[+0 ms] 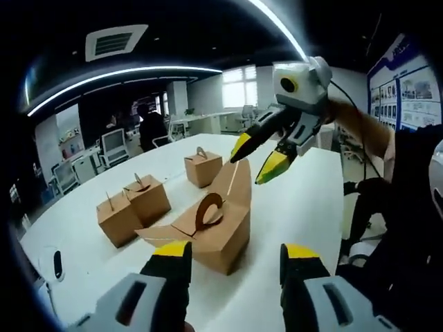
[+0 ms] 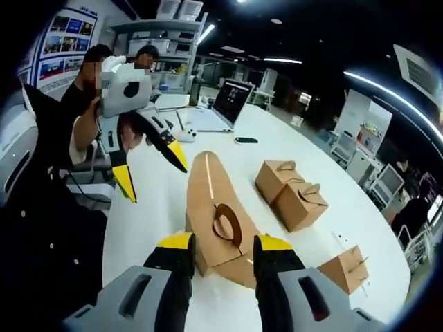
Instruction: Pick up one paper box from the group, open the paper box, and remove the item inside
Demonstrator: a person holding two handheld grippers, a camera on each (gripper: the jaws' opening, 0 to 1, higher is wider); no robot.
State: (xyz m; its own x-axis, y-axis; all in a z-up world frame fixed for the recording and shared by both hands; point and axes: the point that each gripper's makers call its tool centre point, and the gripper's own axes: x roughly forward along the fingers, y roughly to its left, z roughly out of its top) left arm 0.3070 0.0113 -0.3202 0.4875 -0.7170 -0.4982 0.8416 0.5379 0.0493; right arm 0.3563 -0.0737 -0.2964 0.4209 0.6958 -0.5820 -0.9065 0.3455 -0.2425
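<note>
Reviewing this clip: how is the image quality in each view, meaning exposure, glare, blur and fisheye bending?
Left gripper view: bright white table, dark ceiling with glaring curved light strips, window blown out; the opened brown paper box is sharp, edges bend strongly. Right gripper view: similar contrast, soft shadows under the closed brown paper boxes; the background laptop is small and slightly soft.

Above the white table, the left gripper hangs low with its yellow-tipped jaws spread apart. The right gripper is raised higher over the table, jaws parted and angled downward, held by the person's hand on a bare forearm extending from a dark sleeve.
</note>
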